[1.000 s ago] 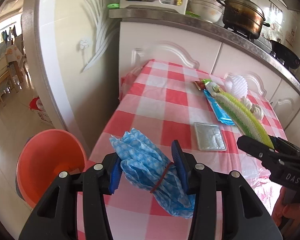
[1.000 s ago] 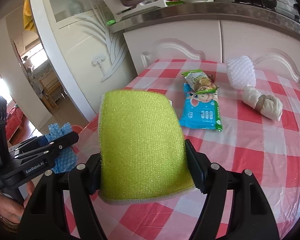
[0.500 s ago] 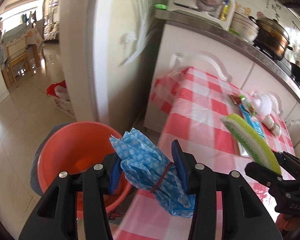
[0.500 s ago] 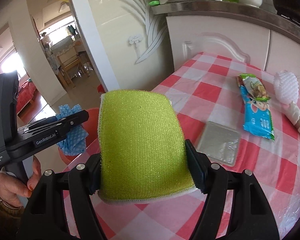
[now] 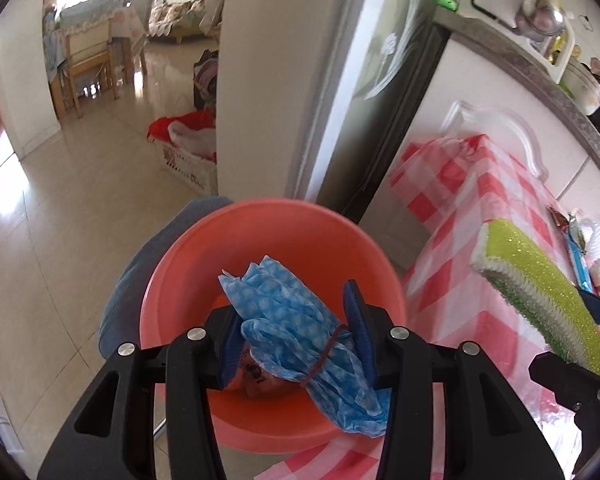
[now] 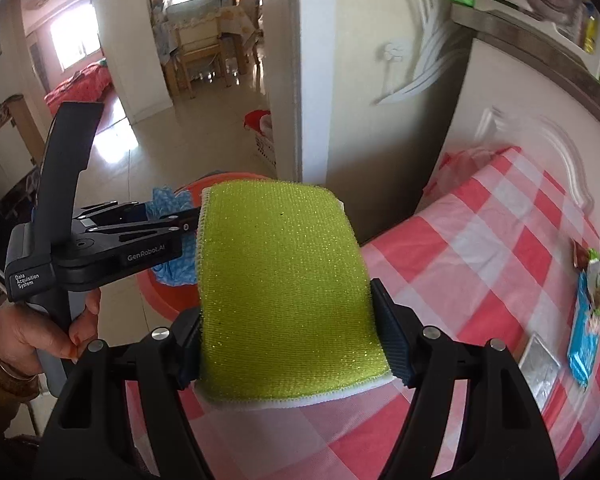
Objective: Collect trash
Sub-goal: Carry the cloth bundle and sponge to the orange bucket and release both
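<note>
Now the left gripper (image 5: pixel 296 334) grips a blue cloth bundle (image 5: pixel 300 332) over the orange bin (image 5: pixel 172 264) — right gripper (image 6: pixel 288 332) clamps a green sponge (image 6: pixel 280 292); wrappers (image 6: pixel 584 344) remain on the surface (image 6: pixel 480 264).

The basin (image 5: pixel 272 240) stands on the floor (image 5: pixel 60 220), left of the surface (image 5: pixel 460 240) and just off its near corner. The left tongs (image 5: pixel 292 332) hold the cloth bundle (image 5: pixel 300 332) above the basin. To their right, the right tongs (image 6: pixel 288 336) hold the sponge (image 6: pixel 284 288) over the surface's edge. A packet (image 6: pixel 584 340) lies farther right on the surface.
</note>
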`<state>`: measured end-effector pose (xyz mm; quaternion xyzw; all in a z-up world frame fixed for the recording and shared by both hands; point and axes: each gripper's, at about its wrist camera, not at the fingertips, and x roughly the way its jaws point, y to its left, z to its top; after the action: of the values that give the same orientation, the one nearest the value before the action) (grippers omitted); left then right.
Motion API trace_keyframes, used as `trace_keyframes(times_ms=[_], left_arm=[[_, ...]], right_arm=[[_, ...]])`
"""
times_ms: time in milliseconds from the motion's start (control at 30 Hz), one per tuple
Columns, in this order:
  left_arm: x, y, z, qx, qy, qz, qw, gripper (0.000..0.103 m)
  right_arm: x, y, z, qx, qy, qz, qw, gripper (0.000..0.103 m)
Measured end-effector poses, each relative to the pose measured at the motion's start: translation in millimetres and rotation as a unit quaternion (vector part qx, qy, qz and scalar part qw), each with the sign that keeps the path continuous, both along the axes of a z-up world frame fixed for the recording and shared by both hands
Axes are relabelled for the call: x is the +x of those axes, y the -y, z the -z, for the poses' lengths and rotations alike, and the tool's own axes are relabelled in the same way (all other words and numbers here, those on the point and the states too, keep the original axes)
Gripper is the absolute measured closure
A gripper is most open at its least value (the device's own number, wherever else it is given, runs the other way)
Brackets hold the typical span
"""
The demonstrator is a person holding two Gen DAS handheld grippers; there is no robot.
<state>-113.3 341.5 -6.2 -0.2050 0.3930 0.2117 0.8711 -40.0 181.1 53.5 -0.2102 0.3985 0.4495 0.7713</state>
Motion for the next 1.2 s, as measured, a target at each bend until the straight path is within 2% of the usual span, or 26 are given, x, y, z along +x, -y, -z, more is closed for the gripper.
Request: trace_keyframes(times_ms=[367, 567, 700, 767, 867, 933, 1067, 1200], left_arm=[[-10, -25, 42, -0.026, -0.031, -0.017, 0.999, 0.056], [-14, -29, 52, -0.034, -0.038, -0.017, 0.9986, 0.056], [-14, -29, 59, -0.04, -0.046, -0.008, 0.9981, 0.053], [-14, -28, 61, -0.044, -0.049, -0.004, 0.9978, 0.048], [-15, -28, 59, -0.039, -0.048, -0.005, 0.9981, 0.03], [-15, -27, 56, -0.033, -0.045, -0.003, 0.9984, 0.028], [-18, -27, 48, -0.021, -0.033, -0.011, 0.9992, 0.015], [-21, -30, 41, -0.024, -0.021, -0.024, 0.9992, 0.015]], right_arm=[[-16, -73, 37, -0.093, 0.043, -0.076, 0.992, 0.029], [-17, -84, 46, -0.104, 0.038, -0.082, 0.99, 0.025], [-13, -91, 50, -0.111, 0.031, -0.085, 0.99, 0.018], [-15, -91, 52, -0.114, 0.03, -0.081, 0.99, 0.018], [-15, -86, 52, -0.104, 0.016, -0.076, 0.992, 0.017], [-15, -81, 49, -0.094, 0.011, -0.071, 0.993, 0.017], [-9, -66, 39, -0.053, -0.015, -0.05, 0.997, 0.015], [-1, -58, 32, -0.028, -0.043, -0.036, 0.998, 0.011]])
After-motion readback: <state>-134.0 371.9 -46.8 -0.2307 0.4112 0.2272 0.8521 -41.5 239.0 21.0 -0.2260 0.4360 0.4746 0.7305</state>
